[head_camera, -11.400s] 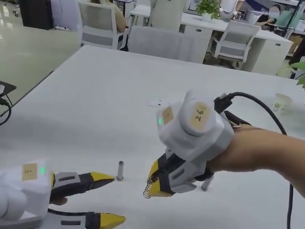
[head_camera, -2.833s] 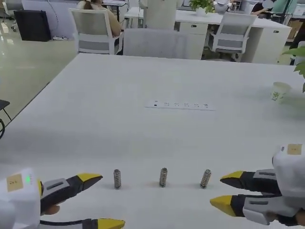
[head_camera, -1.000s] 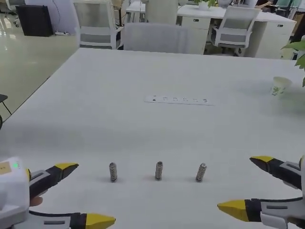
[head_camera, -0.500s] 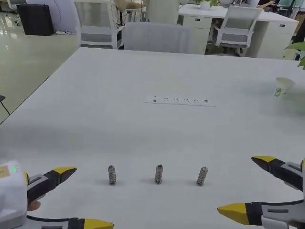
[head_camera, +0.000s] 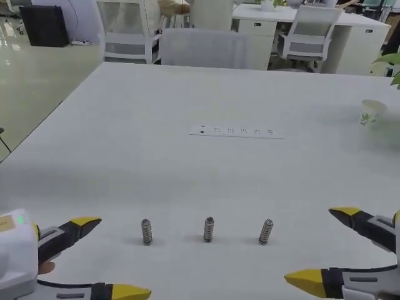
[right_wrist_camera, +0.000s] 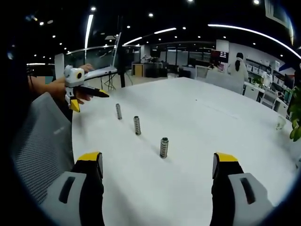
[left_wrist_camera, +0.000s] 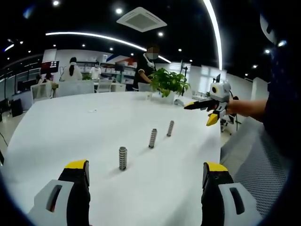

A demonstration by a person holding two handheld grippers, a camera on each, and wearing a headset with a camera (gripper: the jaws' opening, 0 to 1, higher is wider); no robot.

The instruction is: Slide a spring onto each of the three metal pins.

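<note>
Metal coils stand in 1 row on the white desk (head_camera: 219, 94): the left spring (head_camera: 147, 232), middle spring (head_camera: 209, 229) and right spring (head_camera: 266, 231), each upright over a pin (head_camera: 209, 220). The left hand-held gripper (head_camera: 112, 256) and right hand-held gripper (head_camera: 319, 245) hover beyond the row's ends, jaws wide apart, holding nothing.

Nothing is legible; the tan sticker (head_camera: 7, 222) on the left gripper (head_camera: 117, 256) is too blurred to read.
</note>
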